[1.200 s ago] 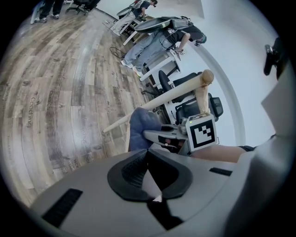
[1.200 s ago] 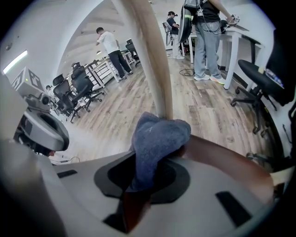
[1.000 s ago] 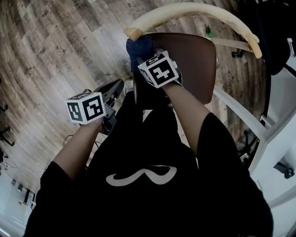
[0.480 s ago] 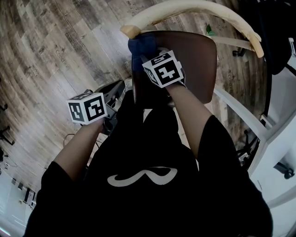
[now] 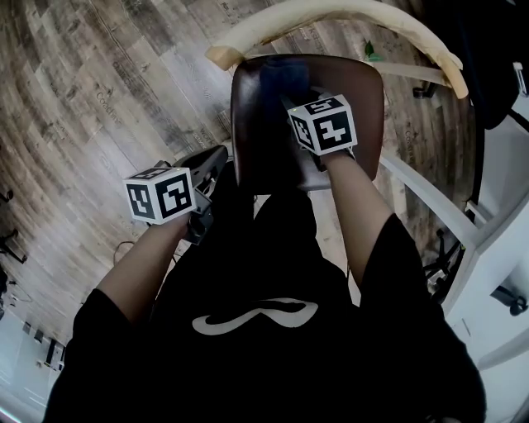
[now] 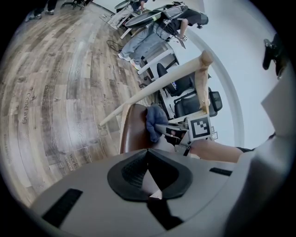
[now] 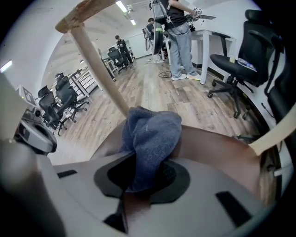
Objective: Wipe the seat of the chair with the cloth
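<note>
The chair's brown seat (image 5: 256,140) lies under its curved pale wooden backrest (image 5: 347,15). A blue cloth (image 5: 283,77) rests on the seat's far part, near the backrest. My right gripper (image 5: 289,95) is shut on the cloth and presses it onto the seat. In the right gripper view the cloth (image 7: 150,136) bunches out of the shut jaws of the right gripper (image 7: 145,178) over the seat (image 7: 217,148). My left gripper (image 5: 211,165) hovers beside the seat's left edge, over the floor. Its jaws (image 6: 149,171) are shut with nothing in them.
Wood plank floor (image 5: 99,91) surrounds the chair. A white desk frame (image 5: 430,198) stands close on the right. A wooden spindle (image 7: 99,69) rises just behind the cloth. Black office chairs (image 7: 240,60) and standing people (image 7: 178,32) are farther off.
My right gripper has slid the cloth to the right, from the seat's far left corner toward its far middle. The left gripper has barely moved.
</note>
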Available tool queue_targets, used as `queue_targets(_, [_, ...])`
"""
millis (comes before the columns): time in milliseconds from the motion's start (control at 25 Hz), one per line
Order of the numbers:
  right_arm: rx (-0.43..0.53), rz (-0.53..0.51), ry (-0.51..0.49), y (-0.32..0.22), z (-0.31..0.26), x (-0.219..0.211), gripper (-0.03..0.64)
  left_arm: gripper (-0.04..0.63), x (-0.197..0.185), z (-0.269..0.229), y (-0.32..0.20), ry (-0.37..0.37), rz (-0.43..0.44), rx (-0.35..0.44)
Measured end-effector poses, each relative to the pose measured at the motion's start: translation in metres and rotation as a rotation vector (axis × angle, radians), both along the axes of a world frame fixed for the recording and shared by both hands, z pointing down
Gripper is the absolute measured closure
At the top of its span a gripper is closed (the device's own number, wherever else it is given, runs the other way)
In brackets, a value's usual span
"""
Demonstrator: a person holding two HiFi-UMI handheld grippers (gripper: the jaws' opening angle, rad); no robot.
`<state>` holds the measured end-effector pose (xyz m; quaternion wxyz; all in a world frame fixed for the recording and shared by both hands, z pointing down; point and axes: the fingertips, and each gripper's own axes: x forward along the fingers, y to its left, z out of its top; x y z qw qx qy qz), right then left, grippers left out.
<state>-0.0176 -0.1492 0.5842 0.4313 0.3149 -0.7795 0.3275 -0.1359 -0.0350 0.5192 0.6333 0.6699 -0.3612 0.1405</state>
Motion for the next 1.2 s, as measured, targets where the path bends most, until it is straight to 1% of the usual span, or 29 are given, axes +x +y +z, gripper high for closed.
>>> queue_targets(280, [0.026,0.073,0.057,-0.008,0.002,0.059,0.529,0.581,-0.002,0.001,0.000,-0.005,0.015,0.002])
queue_targets(440, [0.034,0.107,0.079,-0.010,0.001,0.083,0.529,0.581,-0.004,0.001,0.003,-0.016,0.025,-0.004])
queue_targets(600, [0.052,0.116,0.115,-0.013,0.000,0.107,0.529,0.581,0.002,-0.001,0.003,-0.012,0.032,0.002])
queue_targets(960, [0.054,0.242,0.169,-0.019,0.000,0.173,0.529,0.581,0.011,-0.003,0.008,-0.012,0.056,0.003])
queue_targets(1200, [0.066,0.272,0.241,-0.021,-0.001,0.208,0.529,0.581,0.016,-0.003,0.010,-0.008,0.049,0.003])
